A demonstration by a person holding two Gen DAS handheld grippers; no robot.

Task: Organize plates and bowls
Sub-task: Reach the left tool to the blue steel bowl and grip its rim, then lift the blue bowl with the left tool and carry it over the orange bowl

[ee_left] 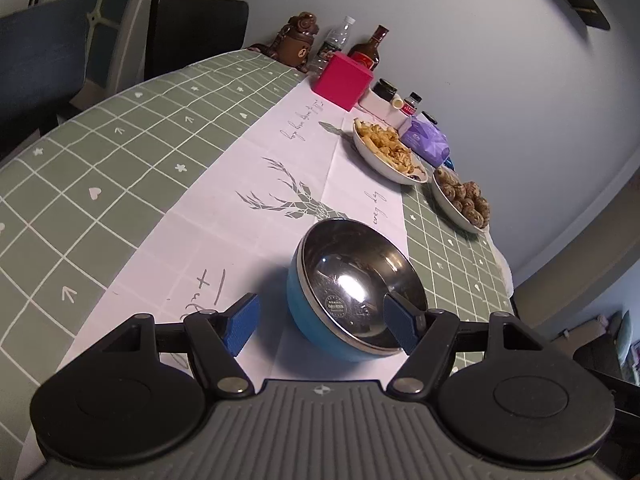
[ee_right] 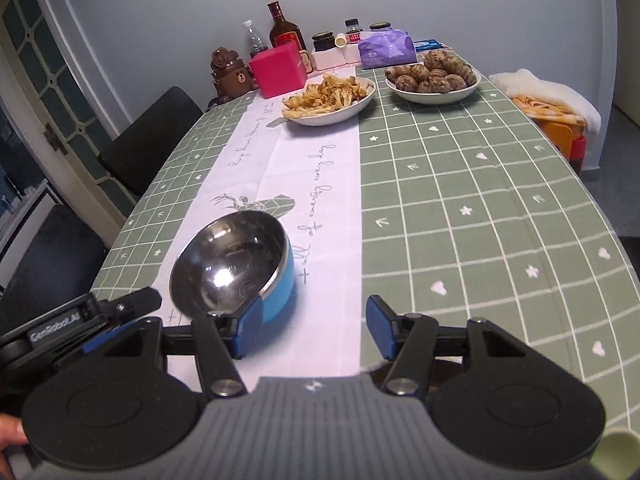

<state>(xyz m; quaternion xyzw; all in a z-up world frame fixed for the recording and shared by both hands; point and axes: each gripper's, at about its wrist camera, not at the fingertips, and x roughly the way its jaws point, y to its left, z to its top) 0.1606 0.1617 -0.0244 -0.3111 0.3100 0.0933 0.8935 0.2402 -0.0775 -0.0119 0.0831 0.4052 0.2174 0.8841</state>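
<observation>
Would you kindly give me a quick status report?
Left gripper open, right gripper open, both empty. Blue steel-lined bowl empty on the white runner, between both grippers. Nothing blocking it.

Small dark-lidded jars (ee_right: 323, 41) against the wall carry labels too small to read. A fingertip (ee_right: 10, 436) is cut off at the right-wrist view's left edge.

The lower right of the right wrist view is open green tablecloth (ee_right: 480, 220), free to pass. The blue bowl (ee_right: 236, 268) blocks the lower left. At the top, 2 food plates (ee_right: 330, 114) and bottles (ee_right: 282, 26) crowd the far edge.
</observation>
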